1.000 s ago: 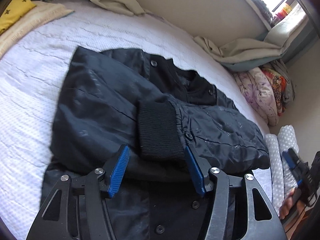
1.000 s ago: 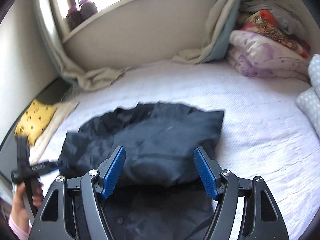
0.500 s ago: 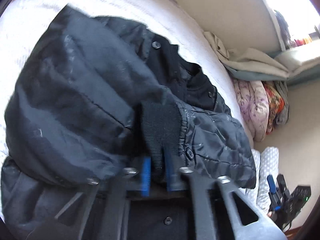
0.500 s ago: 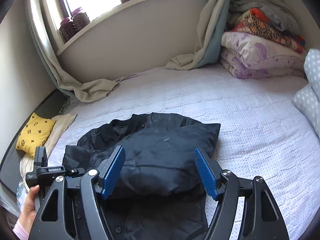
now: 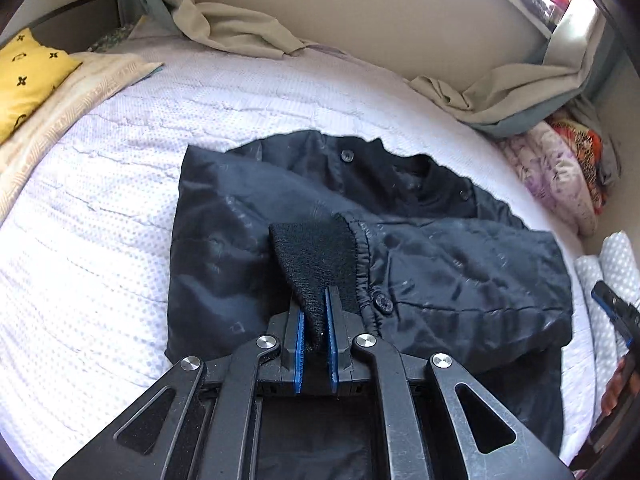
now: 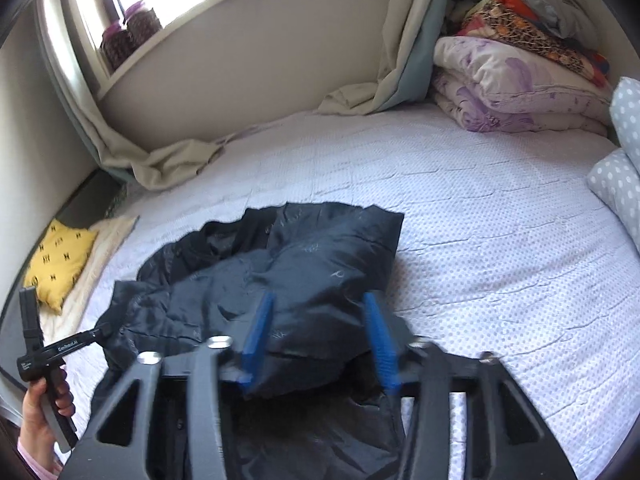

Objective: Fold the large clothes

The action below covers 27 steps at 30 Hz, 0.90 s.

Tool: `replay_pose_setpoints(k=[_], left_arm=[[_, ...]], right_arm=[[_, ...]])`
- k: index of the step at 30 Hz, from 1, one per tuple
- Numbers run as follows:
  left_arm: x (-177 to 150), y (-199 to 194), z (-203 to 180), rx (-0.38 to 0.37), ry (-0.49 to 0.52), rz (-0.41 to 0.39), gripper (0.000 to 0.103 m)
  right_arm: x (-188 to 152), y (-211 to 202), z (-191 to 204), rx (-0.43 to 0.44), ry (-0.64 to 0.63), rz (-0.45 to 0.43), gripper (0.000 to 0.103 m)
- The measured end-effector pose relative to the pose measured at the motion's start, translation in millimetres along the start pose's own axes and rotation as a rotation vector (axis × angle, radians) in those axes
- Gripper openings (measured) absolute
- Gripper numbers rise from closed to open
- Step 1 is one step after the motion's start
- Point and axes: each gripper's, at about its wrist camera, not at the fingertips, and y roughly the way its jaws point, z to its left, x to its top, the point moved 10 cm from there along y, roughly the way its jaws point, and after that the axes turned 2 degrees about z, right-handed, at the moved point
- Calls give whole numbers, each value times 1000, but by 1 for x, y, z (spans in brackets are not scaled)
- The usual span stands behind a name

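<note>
Left gripper [image 5: 316, 320] pinching cuff [image 5: 316, 256], angled down over jacket [image 5: 460, 264]

White lettering is seen on the black handheld gripper tool [image 6: 60, 350] at about eight o'clock in the right wrist view; it appears to read "CenRobot.AI", though this is barely resolved, and the smaller lines beside it cannot be made out. Black monogram-like motifs are printed on the yellow square cushion [image 6: 60, 262], at nine o'clock; no letters can be read.
</note>
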Motion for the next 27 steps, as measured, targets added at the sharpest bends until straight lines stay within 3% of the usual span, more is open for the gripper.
replay_pose_setpoints(k=[1,7,11,14,15,18,20,23,27], left_arm=[[-2,3,2,1,-2,7,12],[-9,11,2,25,10,18,12],[-10,9,3,52,0,35,15],[4,-18,1,175,52,-58,17],[11,-32,-3,211,81,-110,21],[20,-53,-21,176,113,-181,53],[21,-57,-40,104,130,-212,58],[12,-35,-56,57,169,-152,57],[-5,6,-48,101,196,-45,46]], right_arm=[[-1,6,3,-3,-14,8,24],[-15,36,27,6,-106,47,23],[-27,48,33,-69,-198,66,23],[-26,45,35,-65,-193,56,23],[-23,41,35,-58,-188,43,23],[-15,33,36,-49,-182,17,23],[-12,32,36,-49,-179,9,23],[-16,39,32,-60,-176,28,23],[-28,54,25,-81,-181,69,23]])
